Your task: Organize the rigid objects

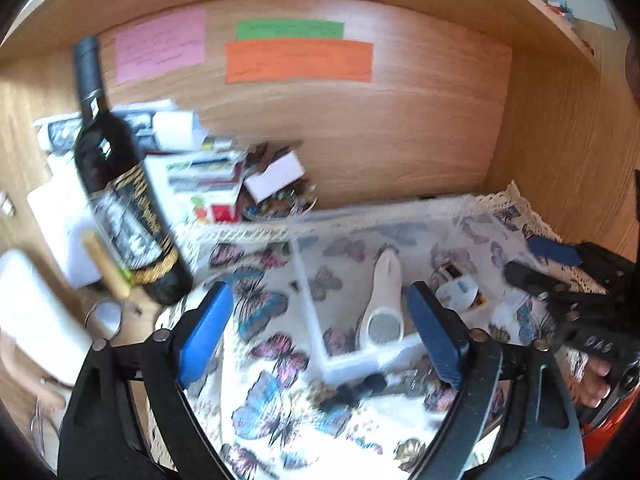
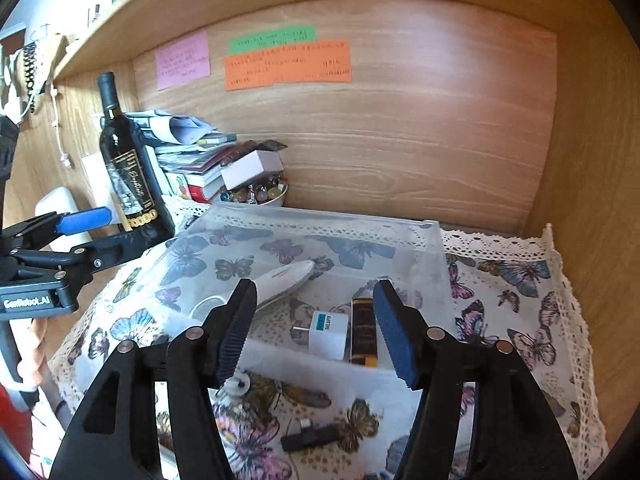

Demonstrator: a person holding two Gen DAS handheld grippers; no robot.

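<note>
A clear plastic bin [image 2: 434, 240] stands on a butterfly-print cloth [image 2: 516, 304]. Inside it lie a white foot file [image 2: 280, 282], a white plug adapter [image 2: 329, 334] and a dark brown tube [image 2: 363, 332]. In front of the bin lie a small black stick [image 2: 310, 437] and a small white piece [image 2: 240, 385]. My right gripper [image 2: 318, 330] is open and empty, above the bin's near wall. My left gripper [image 1: 320, 334] is open and empty, over the bin's left corner [image 1: 332, 368]; it also shows at the left of the right wrist view [image 2: 86, 216]. The foot file [image 1: 384, 300] shows in the left wrist view.
A dark wine bottle [image 2: 128, 168] stands at the left, beside a stack of books and papers [image 2: 188, 152] and a bowl of small items [image 2: 260, 194]. Wooden walls with coloured notes [image 2: 288, 66] close the back and right. A shelf edge runs overhead.
</note>
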